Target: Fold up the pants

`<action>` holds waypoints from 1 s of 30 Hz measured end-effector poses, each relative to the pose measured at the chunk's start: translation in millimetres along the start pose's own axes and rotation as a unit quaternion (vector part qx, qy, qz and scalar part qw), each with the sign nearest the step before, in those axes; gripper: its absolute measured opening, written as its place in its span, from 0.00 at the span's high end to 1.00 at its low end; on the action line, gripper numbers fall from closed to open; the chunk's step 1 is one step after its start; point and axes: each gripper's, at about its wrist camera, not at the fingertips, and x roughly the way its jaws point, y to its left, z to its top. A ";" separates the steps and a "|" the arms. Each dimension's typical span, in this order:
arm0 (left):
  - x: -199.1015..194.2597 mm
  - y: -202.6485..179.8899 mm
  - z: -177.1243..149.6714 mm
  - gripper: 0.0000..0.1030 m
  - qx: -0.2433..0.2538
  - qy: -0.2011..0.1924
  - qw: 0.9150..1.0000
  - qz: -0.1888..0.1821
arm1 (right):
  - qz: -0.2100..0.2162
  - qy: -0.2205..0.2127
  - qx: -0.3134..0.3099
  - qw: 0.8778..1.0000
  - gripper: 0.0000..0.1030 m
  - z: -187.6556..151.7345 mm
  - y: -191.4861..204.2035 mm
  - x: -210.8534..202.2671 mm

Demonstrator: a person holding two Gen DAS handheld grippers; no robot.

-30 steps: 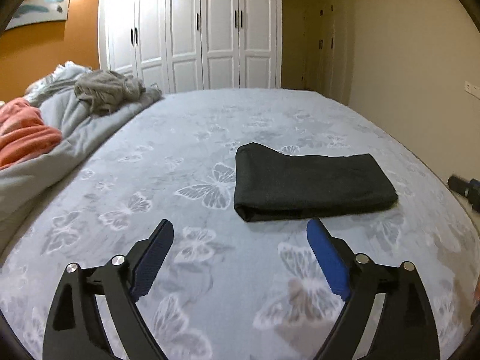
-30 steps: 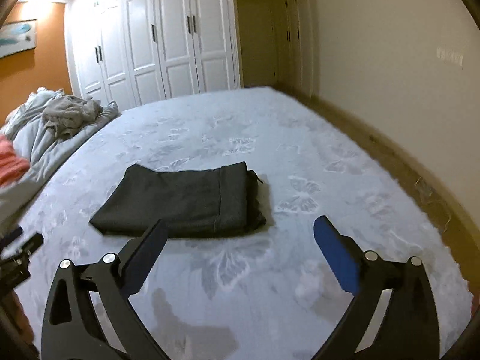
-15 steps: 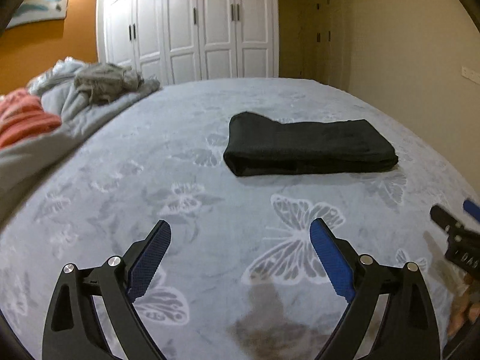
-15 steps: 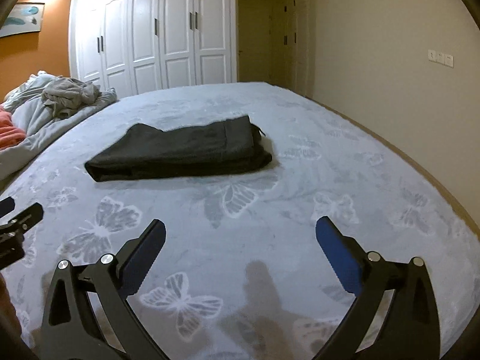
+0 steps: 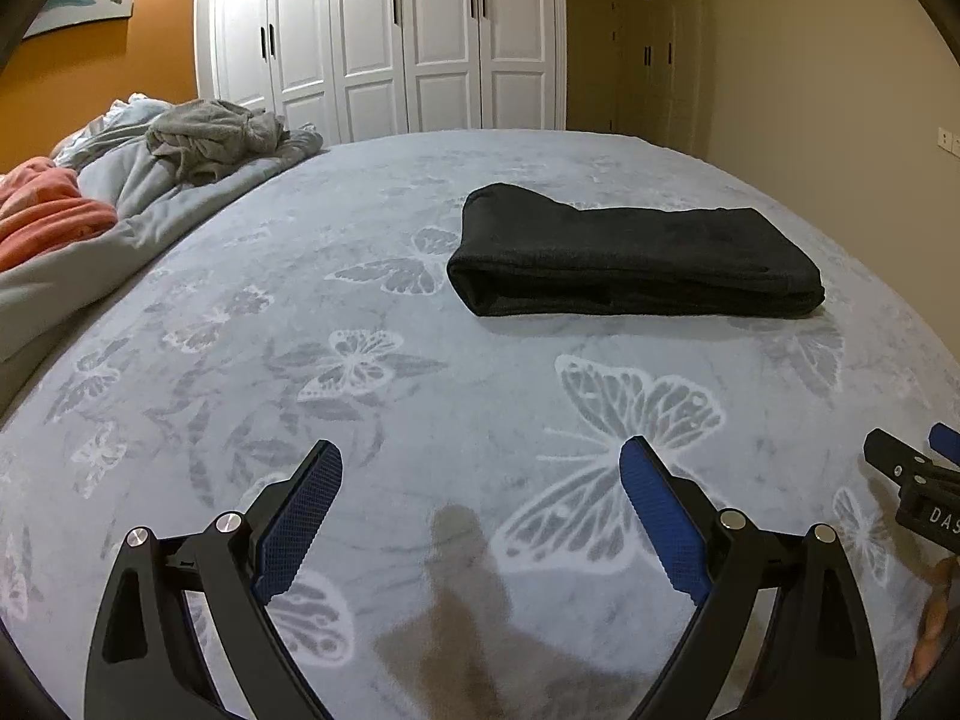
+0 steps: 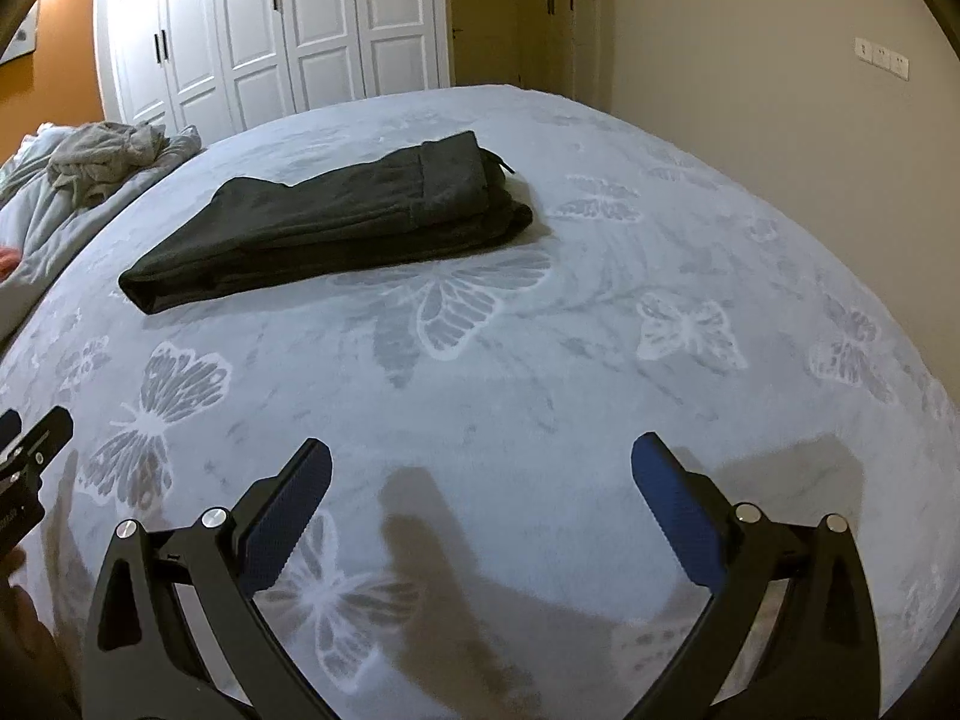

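The dark grey pants [image 5: 630, 252] lie folded into a flat rectangular bundle on the butterfly-print bedspread [image 5: 420, 372]. They also show in the right wrist view [image 6: 336, 222], waistband end to the right. My left gripper [image 5: 480, 480] is open and empty, low over the bed, well short of the pants. My right gripper [image 6: 480, 474] is open and empty, also low and well back from the pants. The right gripper shows at the right edge of the left wrist view [image 5: 924, 480].
A rumpled grey duvet [image 5: 120, 228] with a grey garment [image 5: 210, 138] and an orange blanket [image 5: 42, 216] lies along the bed's left side. White wardrobe doors [image 5: 384, 36] stand beyond the bed. A wall [image 6: 780, 90] runs along the right.
Both grippers have pulled back from the folded pants and dropped lower over the bed. Both stay open and empty. The pants have not moved.
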 end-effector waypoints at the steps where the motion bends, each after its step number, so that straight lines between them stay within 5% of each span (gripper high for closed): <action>1: -0.6 0.4 -0.1 0.11 -0.001 -0.001 1.000 0.002 | 0.000 -0.001 -0.001 1.000 0.05 0.7 0.1 0.0; 30: -0.2 1.4 0.6 0.11 -0.005 0.002 1.000 -0.020 | -0.001 -0.009 -0.005 1.000 0.05 0.5 2.3 -5.8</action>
